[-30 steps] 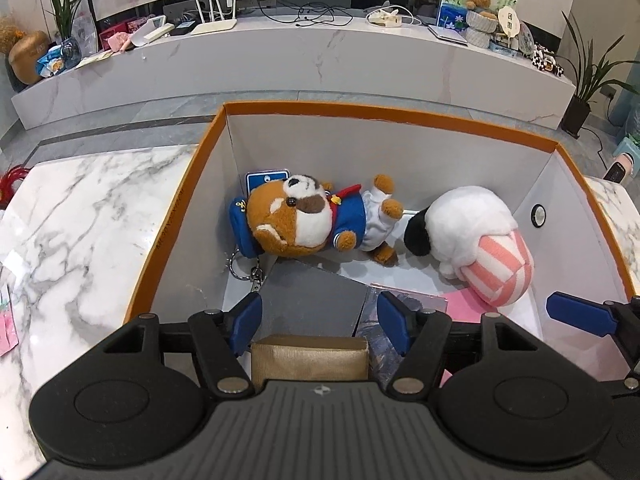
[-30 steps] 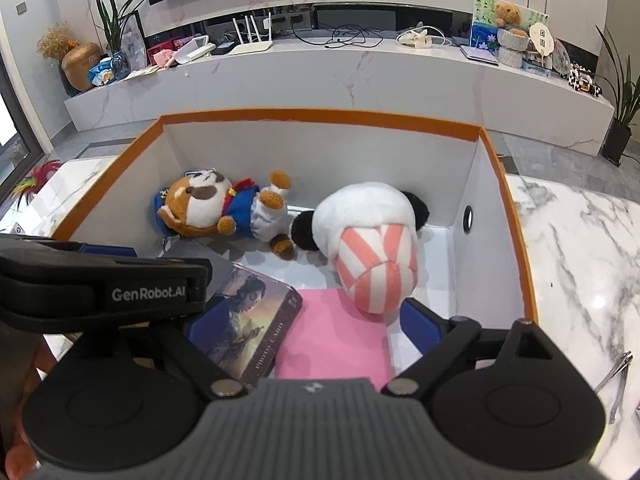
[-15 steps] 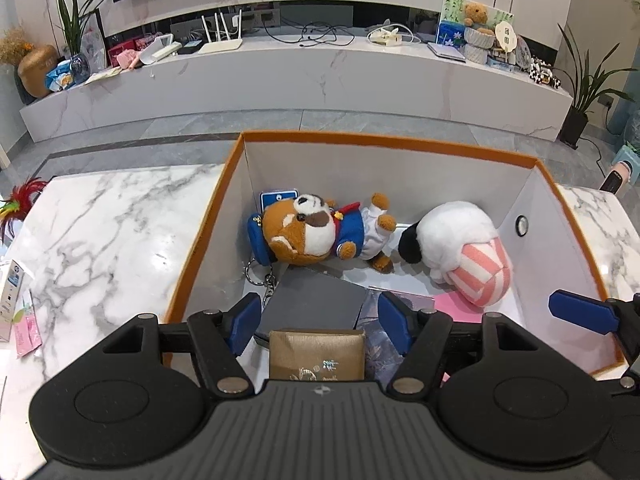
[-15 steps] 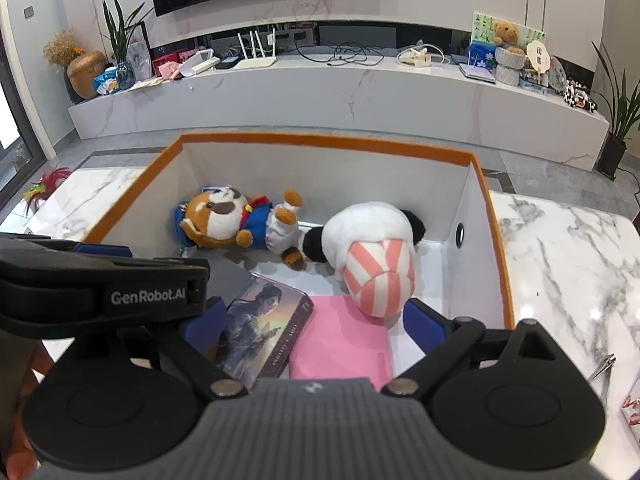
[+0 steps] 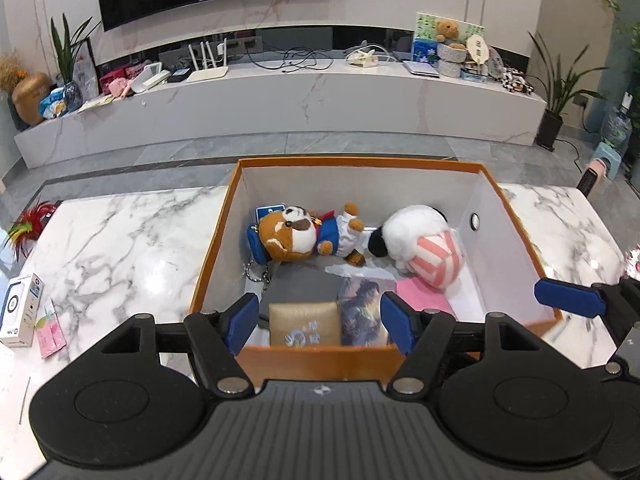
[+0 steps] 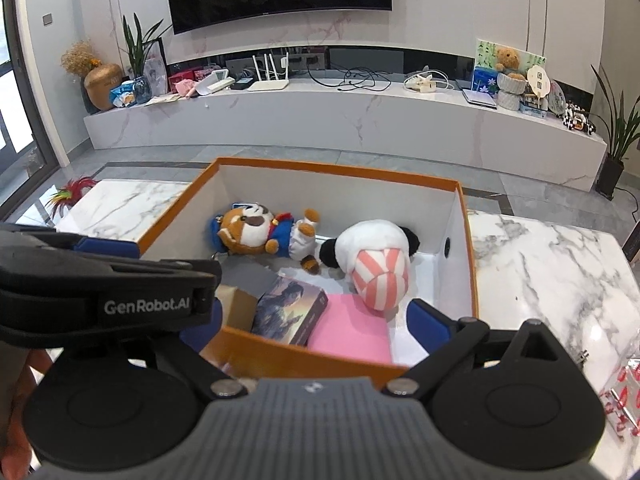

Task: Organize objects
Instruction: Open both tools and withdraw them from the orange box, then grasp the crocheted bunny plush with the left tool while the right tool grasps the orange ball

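Both grippers are hovering over the near edge of the orange box [image 5: 218, 236], which is sitting on the marble table [image 5: 120, 240]. Left gripper [image 5: 320, 322] is sitting wide open, nothing between the blue pads. Right gripper [image 6: 316, 322] is also spread wide and gripping nothing; its left finger is partly hidden behind the left unit's body. Inside the box: brown plush [image 5: 296, 236] is lying on its side at the back left, white plush with pink-striped hat [image 5: 420, 240] is lying just beside it on the right. In front, gold box [image 5: 305, 324], picture card box [image 5: 362, 308] and pink pad [image 5: 420, 298] are lying flat side by side; dark grey sheet [image 5: 304, 288] is lying behind the gold box. A white carton [image 5: 20, 310] is lying on the table's left edge.
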A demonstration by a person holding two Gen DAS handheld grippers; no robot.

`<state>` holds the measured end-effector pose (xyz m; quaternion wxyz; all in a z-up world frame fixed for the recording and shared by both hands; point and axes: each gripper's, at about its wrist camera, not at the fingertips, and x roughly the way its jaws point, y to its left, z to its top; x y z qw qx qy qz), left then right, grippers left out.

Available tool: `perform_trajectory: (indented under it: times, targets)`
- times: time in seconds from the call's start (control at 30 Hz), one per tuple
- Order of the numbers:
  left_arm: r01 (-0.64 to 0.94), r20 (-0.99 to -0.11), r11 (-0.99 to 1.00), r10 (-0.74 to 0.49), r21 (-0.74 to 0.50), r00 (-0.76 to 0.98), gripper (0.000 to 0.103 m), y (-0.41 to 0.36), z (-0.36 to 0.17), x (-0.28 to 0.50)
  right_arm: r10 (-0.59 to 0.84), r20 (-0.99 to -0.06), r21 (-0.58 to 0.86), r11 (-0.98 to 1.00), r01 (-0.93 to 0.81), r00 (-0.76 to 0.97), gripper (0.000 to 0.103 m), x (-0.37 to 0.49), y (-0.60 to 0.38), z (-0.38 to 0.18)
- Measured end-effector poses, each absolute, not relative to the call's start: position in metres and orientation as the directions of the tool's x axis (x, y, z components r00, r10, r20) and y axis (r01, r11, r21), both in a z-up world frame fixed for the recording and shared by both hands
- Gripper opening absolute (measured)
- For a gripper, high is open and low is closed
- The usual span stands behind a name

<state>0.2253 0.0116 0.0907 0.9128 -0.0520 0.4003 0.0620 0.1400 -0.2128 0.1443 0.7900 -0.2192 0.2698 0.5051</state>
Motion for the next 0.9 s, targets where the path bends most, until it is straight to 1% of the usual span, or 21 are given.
perform_trajectory:
  times: [0.23,0.27,0.37,0.5,0.6,0.73,0.9]
  targets:
    - [-0.112,-0.751,0.982,-0.042,-0.153,0.659,0.080,0.008,0.076,0.193,0.684,-0.675,-0.082,0.301,-0.950,0.275,0.099,0.129,-0.251,0.143]
    - [-0.115,-0.751,0.977,-0.060,-0.179,0.658,0.080,0.009,0.071,0.187,0.709,-0.693,-0.055,0.130,-0.990,0.131,0.099,0.129,-0.260,0.141]
    - [-0.122,-0.752,0.964,-0.101,-0.235,0.651,0.080,0.011,0.058,0.171,0.692,-0.716,-0.039,0.090,-0.995,0.091,0.099,0.136,-0.275,0.133]
    - [-0.115,-0.754,0.959,-0.128,-0.260,0.644,0.080,0.015,0.041,0.160,0.667,-0.737,0.002,0.163,-0.987,0.109,0.100,0.162,-0.292,0.119]
    - [-0.148,-0.755,0.948,-0.122,-0.280,0.644,0.080,0.021,0.031,0.163,0.644,-0.748,0.014,0.255,-0.967,0.159,0.100,0.181,-0.300,0.106]
    - [-0.175,-0.763,0.936,-0.130,-0.304,0.633,0.080,0.022,0.019,0.173,0.625,-0.765,0.070,0.322,-0.944,0.157,0.100,0.201,-0.295,0.088]
    - [-0.201,-0.781,0.928,-0.130,-0.313,0.611,0.080,0.017,0.003,0.186,0.608,-0.784,0.096,0.316,-0.944,0.124,0.100,0.206,-0.283,0.072]
